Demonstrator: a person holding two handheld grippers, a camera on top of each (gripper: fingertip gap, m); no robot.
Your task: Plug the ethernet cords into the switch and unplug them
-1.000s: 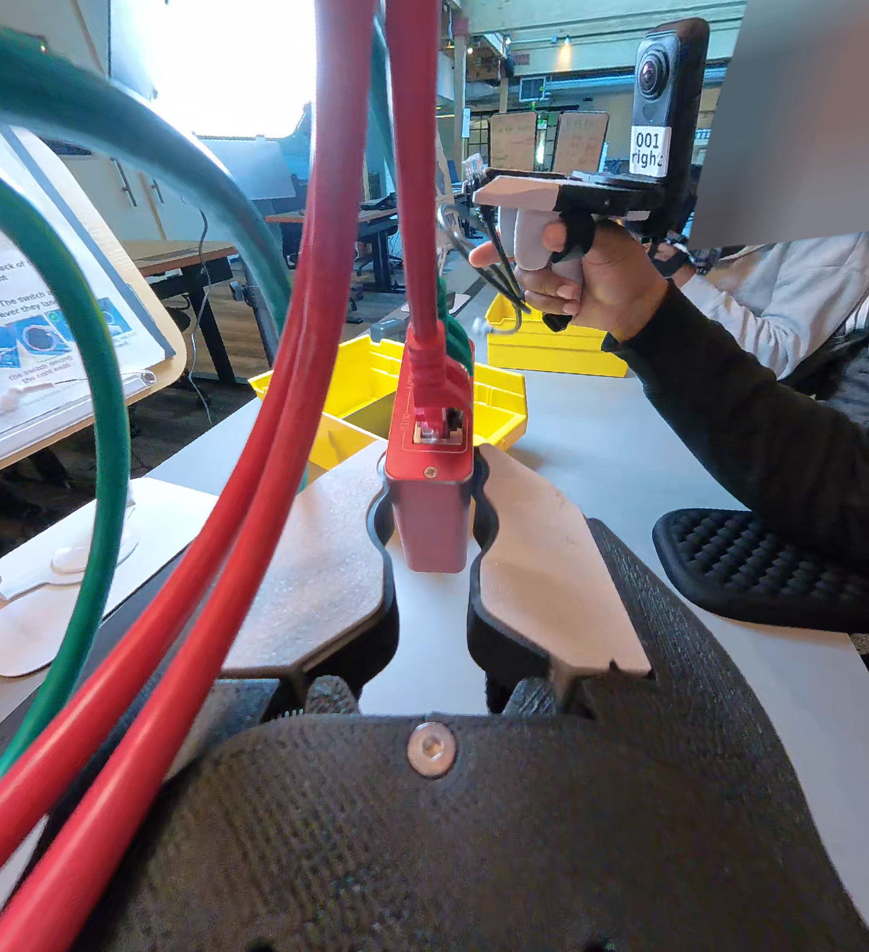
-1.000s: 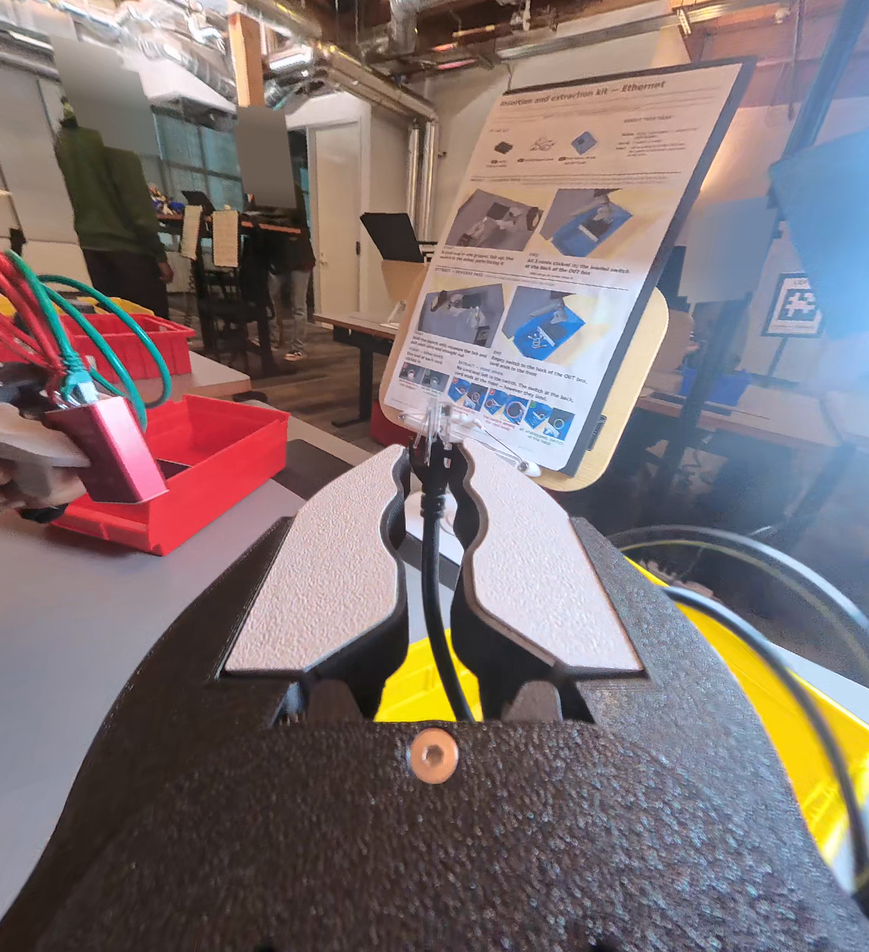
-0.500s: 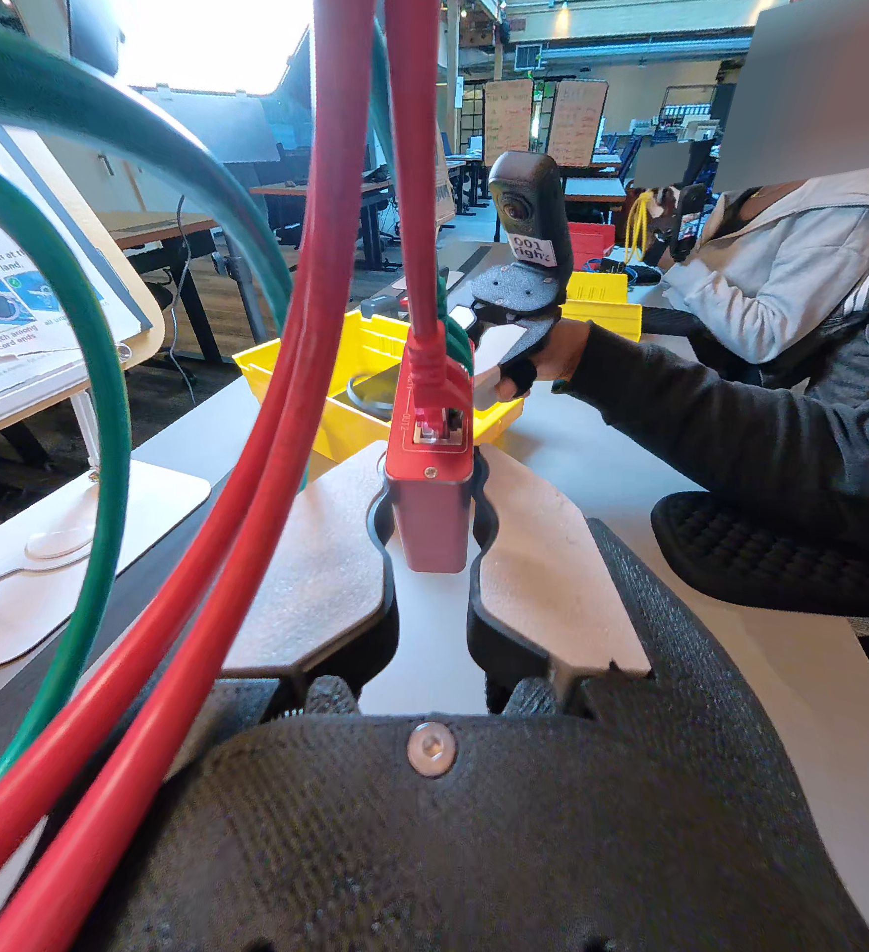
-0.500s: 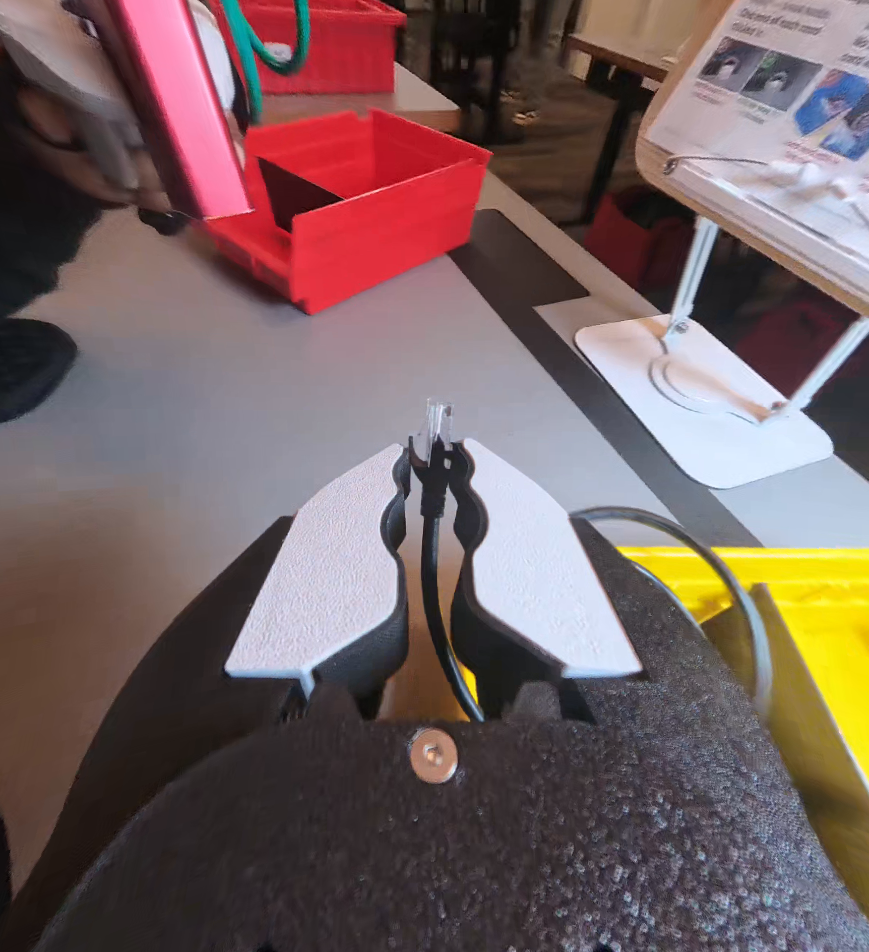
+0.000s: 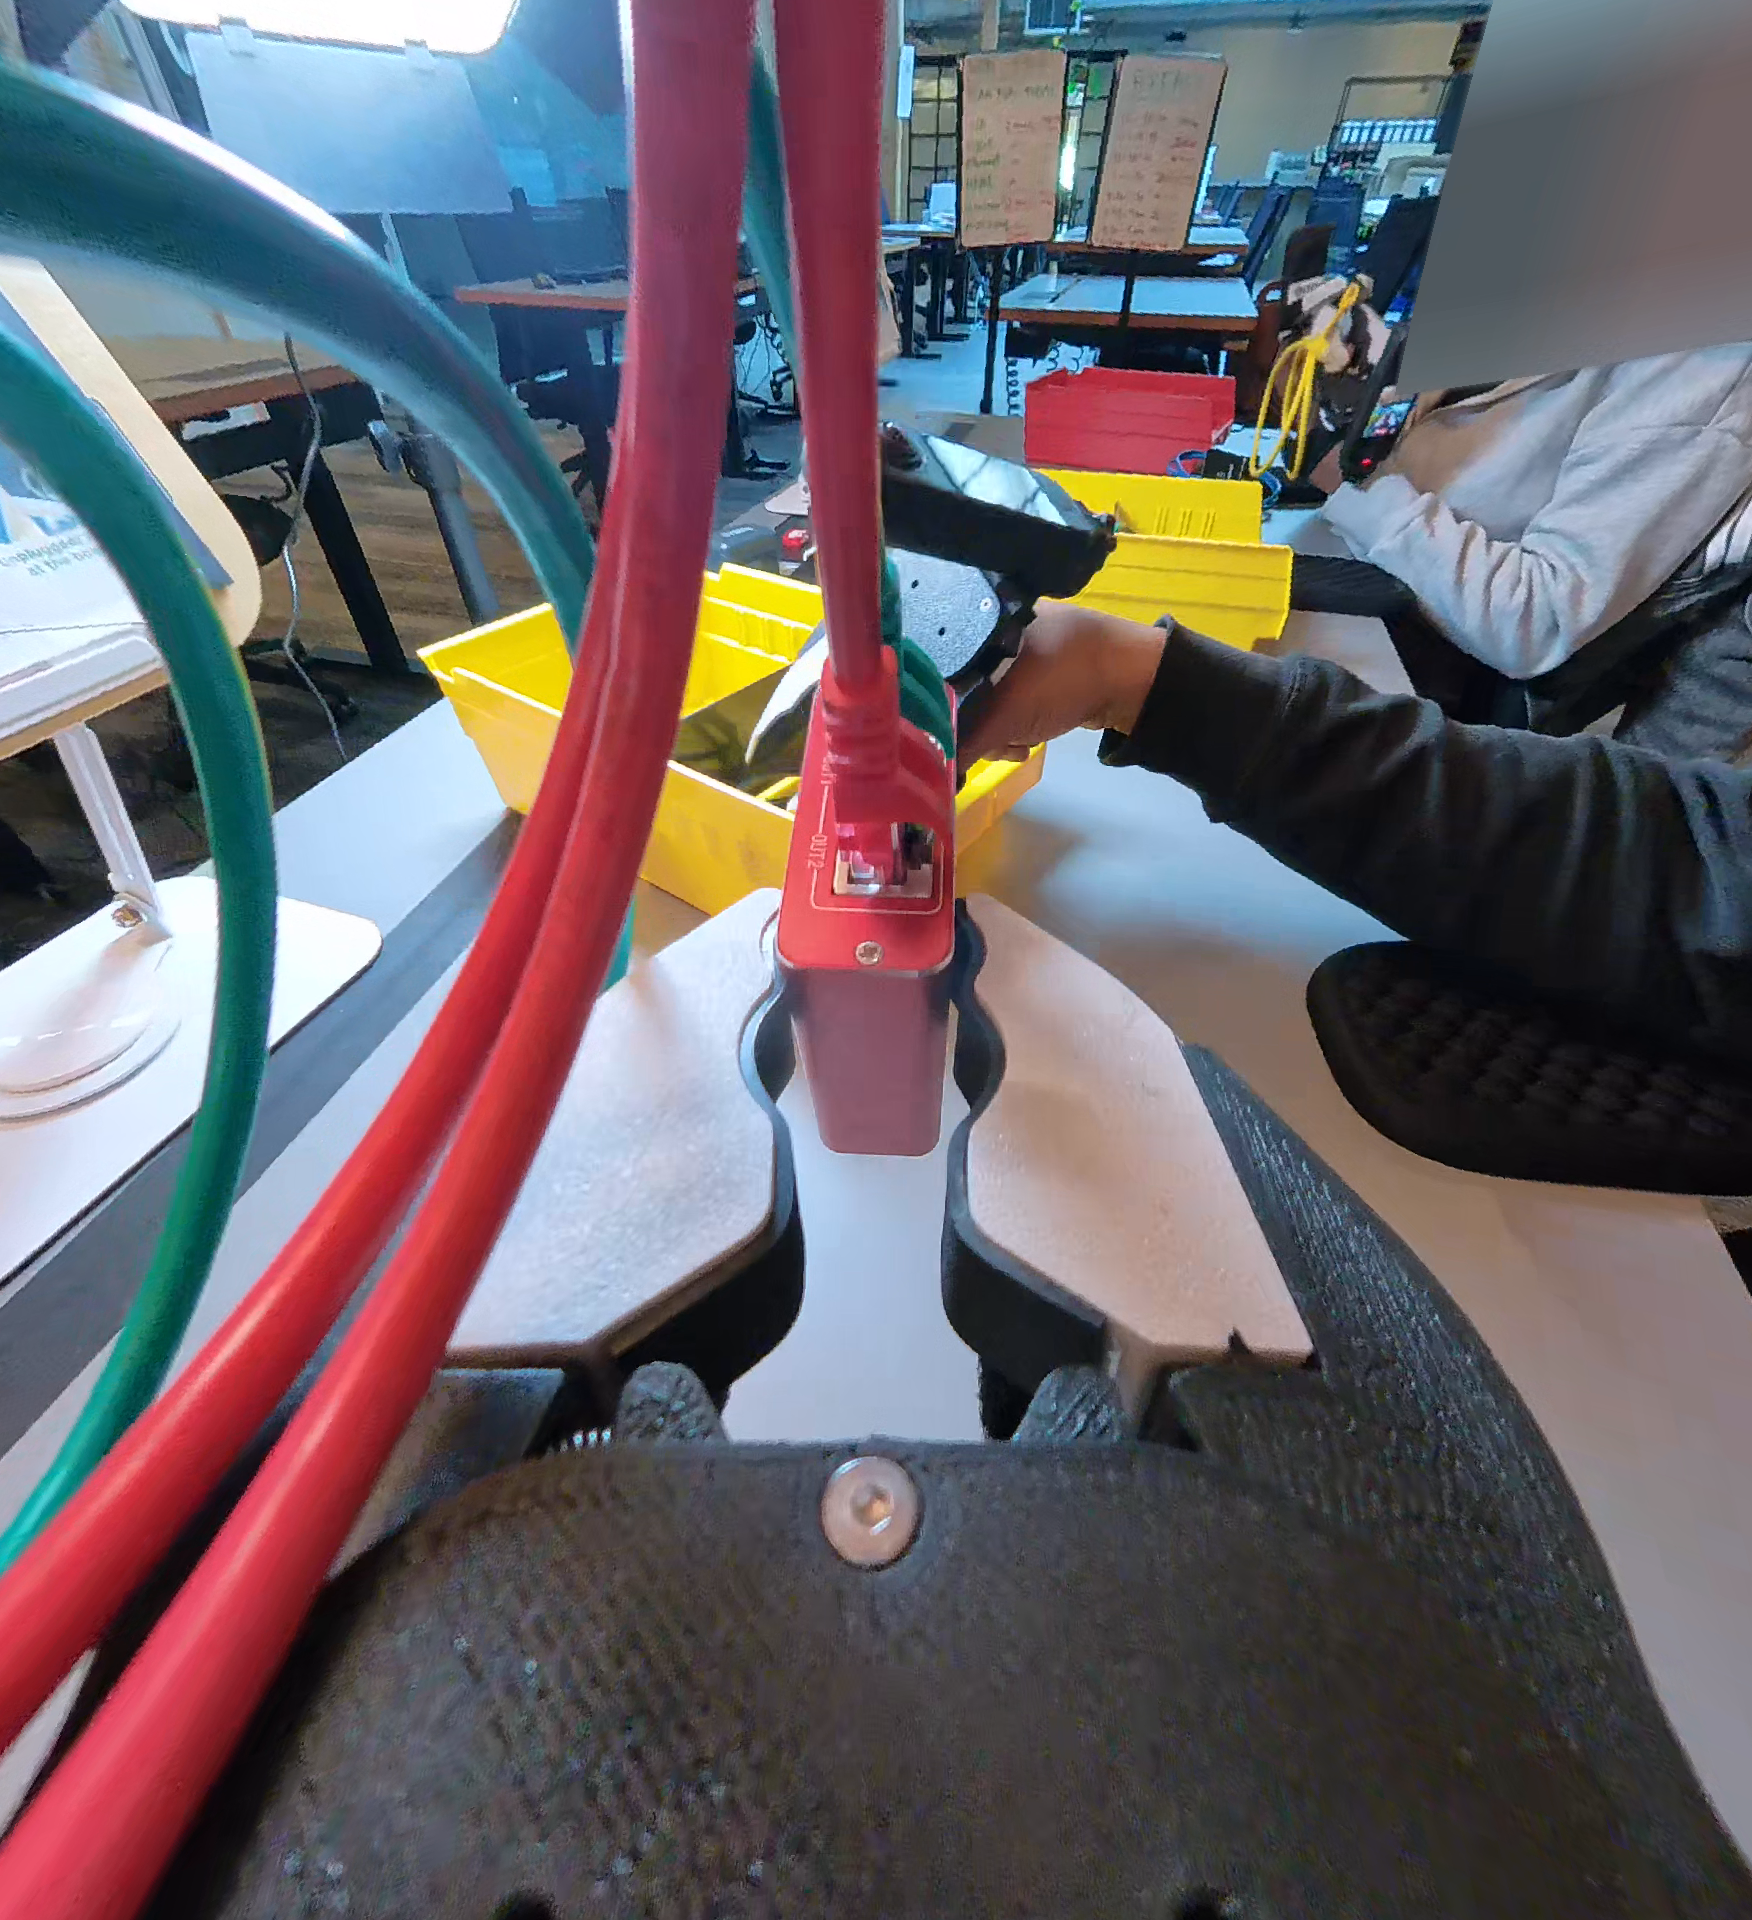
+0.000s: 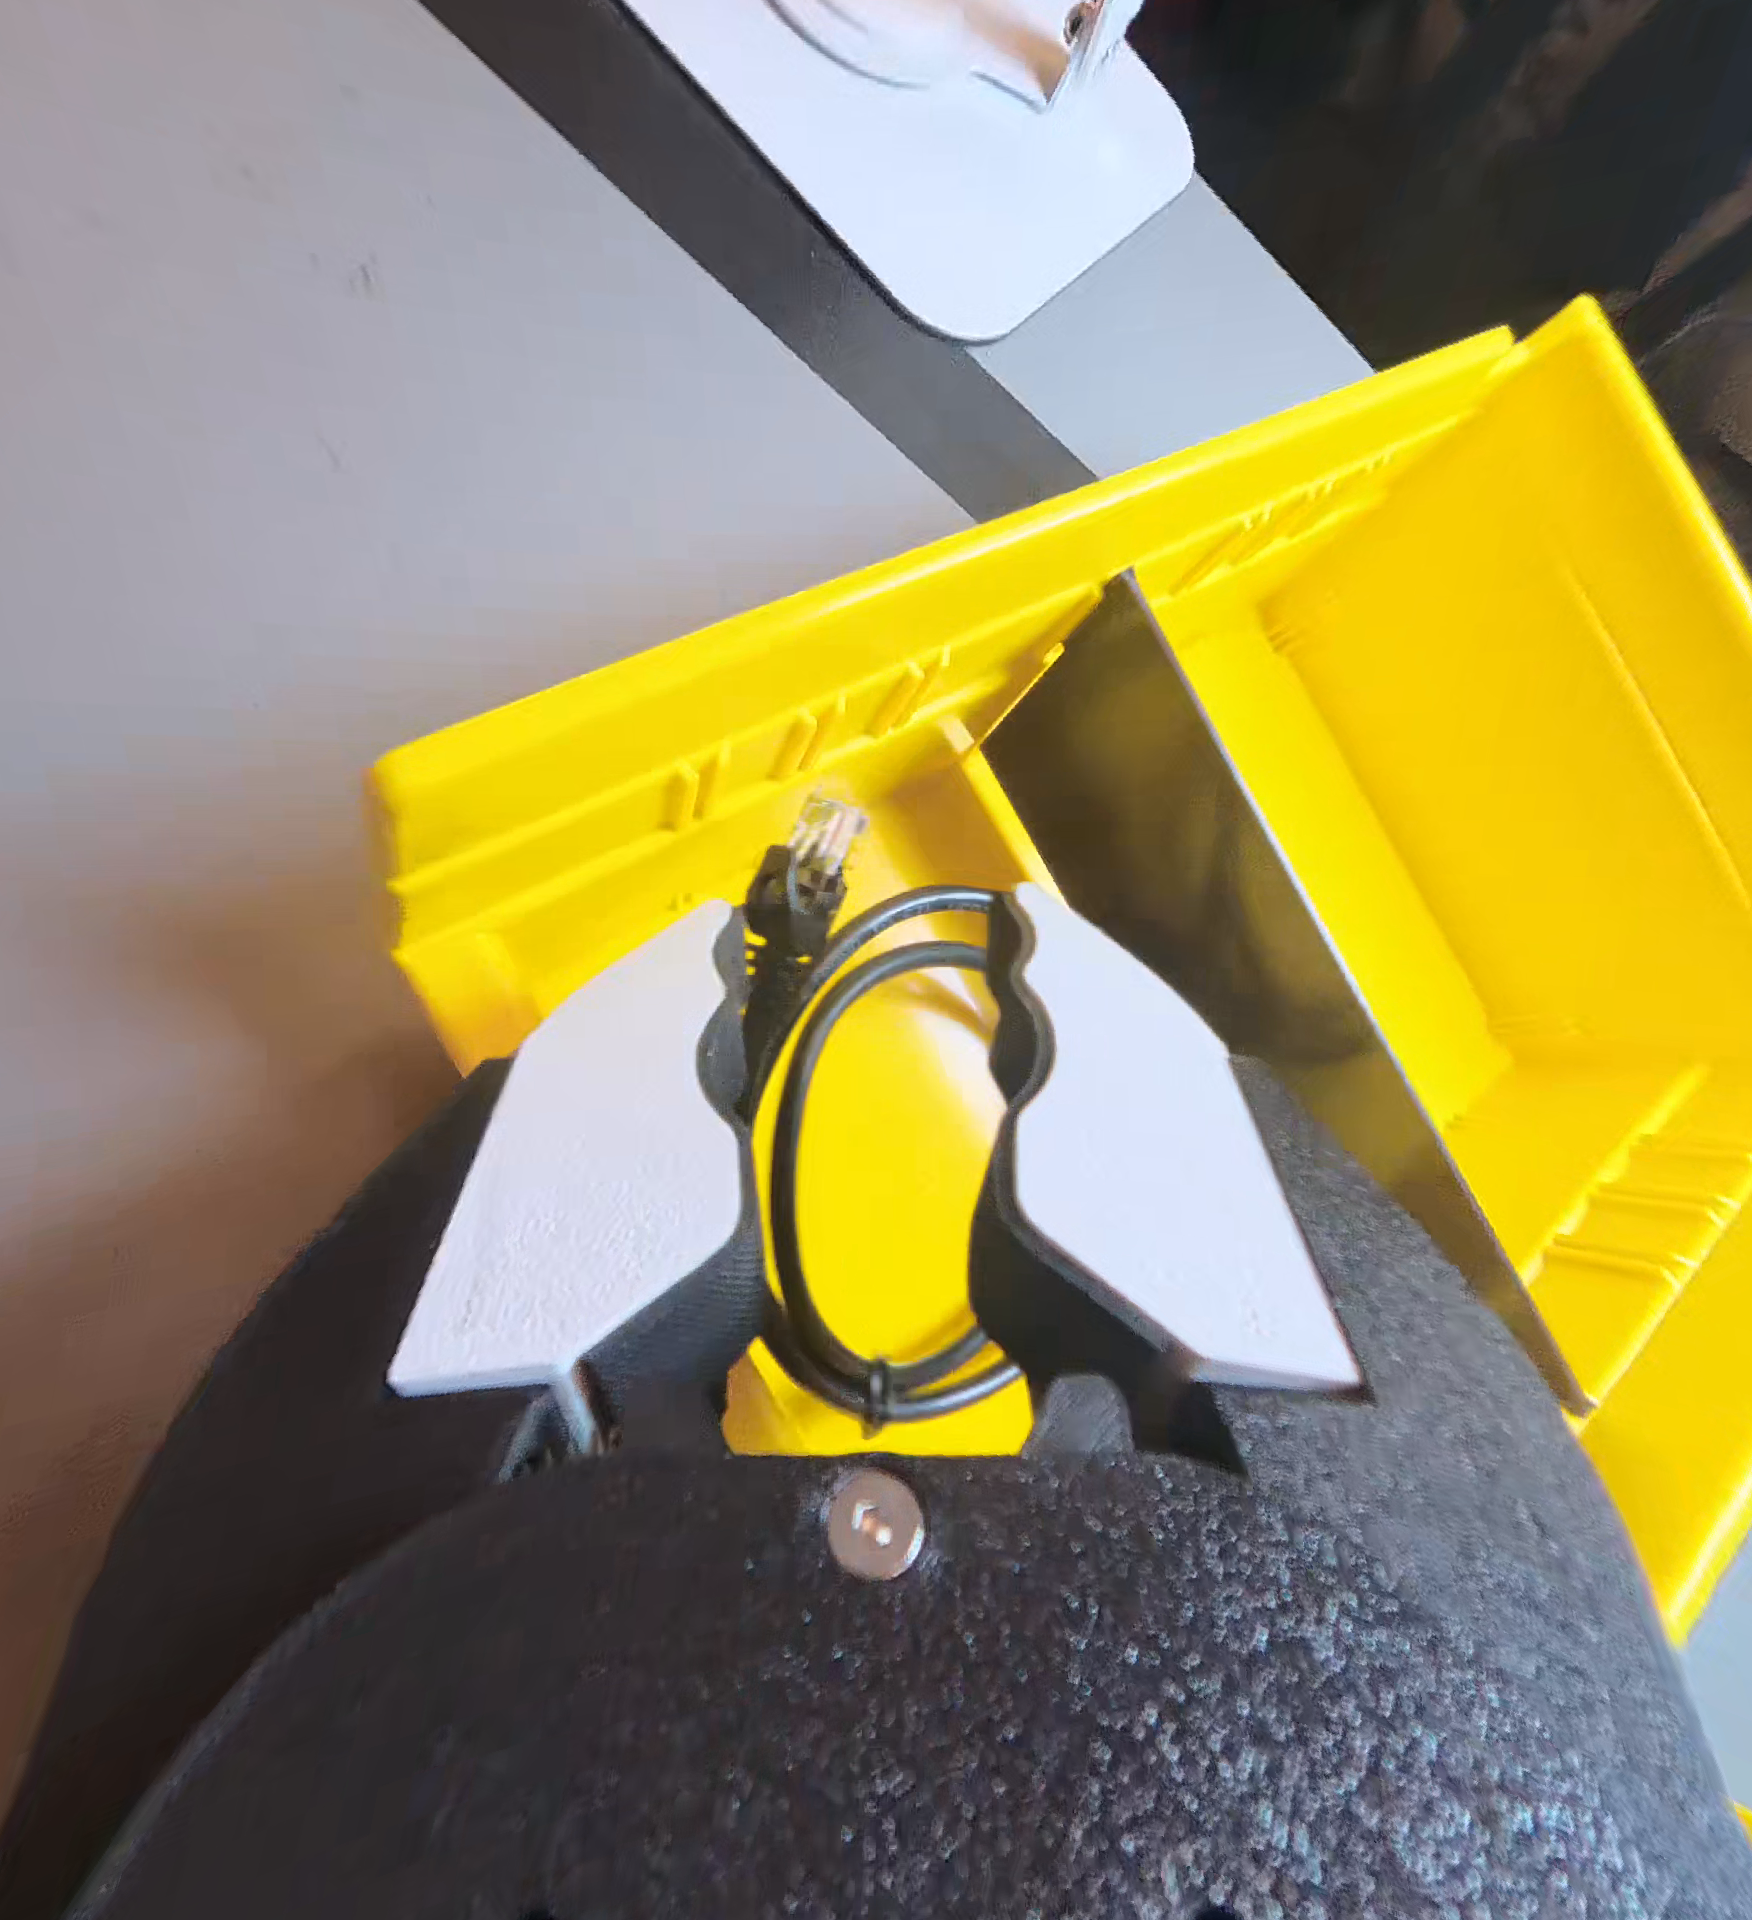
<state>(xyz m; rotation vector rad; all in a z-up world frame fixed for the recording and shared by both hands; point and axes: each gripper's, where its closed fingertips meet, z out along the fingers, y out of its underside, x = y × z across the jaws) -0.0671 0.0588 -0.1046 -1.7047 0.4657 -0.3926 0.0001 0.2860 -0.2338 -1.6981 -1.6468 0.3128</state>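
At the far left a white stand base [image 5: 72, 1049] sits on the desk [image 5: 1215, 935], and green cords [image 5: 217, 831] loop beside two red cords [image 5: 498, 1039] that sweep down across the left wrist view. In the middle, the left claw [image 5: 867, 1049] is closed on the red switch [image 5: 867, 997], gripping its narrow sides and holding it upright above the desk. A red plug [image 5: 867, 769] sits in the switch's top port, with a green plug just behind it. Beyond lies a yellow bin [image 5: 560, 675], and to the right a sleeved arm reaches into it with the right claw [image 6: 872, 914].

In the right wrist view that claw is spread wide and grips nothing. The black cord [image 6: 799, 1122] lies coiled in the bin's near compartment, its boot [image 6: 784, 914] touching the left finger [image 6: 581, 1174], its clear plug [image 6: 830, 826] pointing at the bin wall [image 6: 747, 665].

The switch looks like a small rigid metal box, light but smooth, so a firm squeeze across its flat sides suits it. The cords appear springy and will tug against the switch. The plugs are brittle clear plastic with a thin latch; the rubber boot just behind the plug is probably the best place to hold.
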